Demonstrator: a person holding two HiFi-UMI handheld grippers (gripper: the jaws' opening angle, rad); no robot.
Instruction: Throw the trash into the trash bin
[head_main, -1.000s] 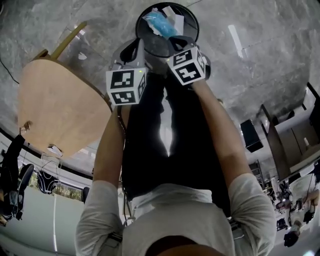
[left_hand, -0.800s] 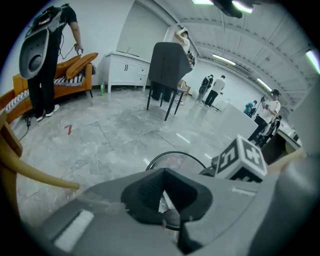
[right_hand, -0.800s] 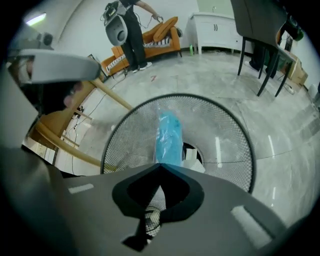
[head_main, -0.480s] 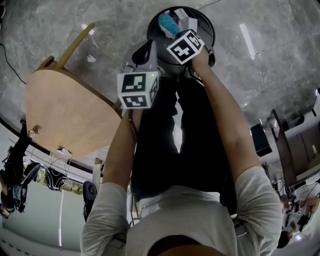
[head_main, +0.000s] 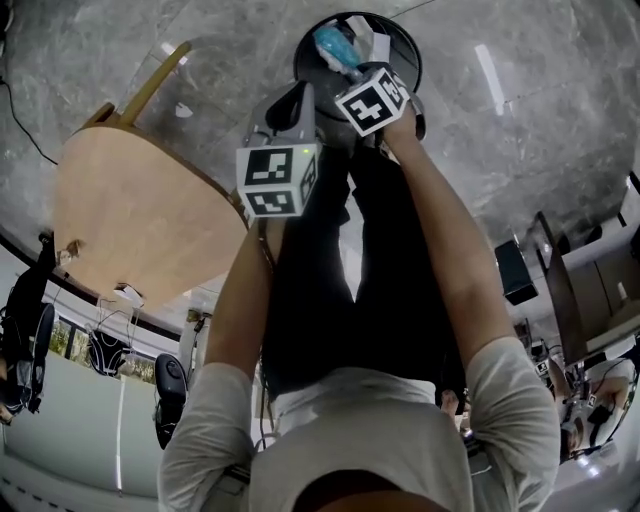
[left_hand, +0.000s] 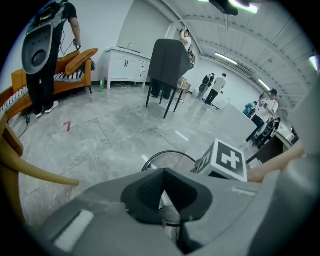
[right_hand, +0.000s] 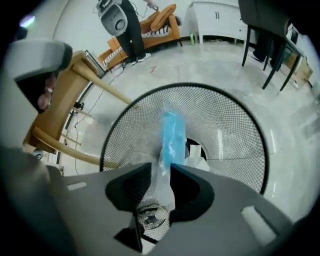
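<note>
The black mesh trash bin (head_main: 304, 62) stands on the floor in front of the person's feet. My right gripper (head_main: 356, 72) hangs over its mouth and points steeply down into it (right_hand: 225, 115). A blue and clear plastic wrapper (right_hand: 171, 134) stands between my right gripper's (right_hand: 160, 172) jaws, which have just been opening and no longer squeeze it. The wrapper (head_main: 333, 45) shows blue above the bin. White paper scraps (right_hand: 198, 152) lie inside. My left gripper (head_main: 298, 92) waits beside the bin's near rim (left_hand: 165, 152), and its (left_hand: 162, 192) jaws meet with nothing in them.
A round wooden chair seat (head_main: 140, 215) with a slanted wooden leg (right_hand: 107, 90) stands close on the left of the bin. The person's legs in black trousers (head_main: 330, 260) are right behind it. A black chair (left_hand: 167, 62) and several people stand far off.
My right gripper has moved forward and down over the bin's mouth with the blue wrapper. The left gripper has stayed where it was.
</note>
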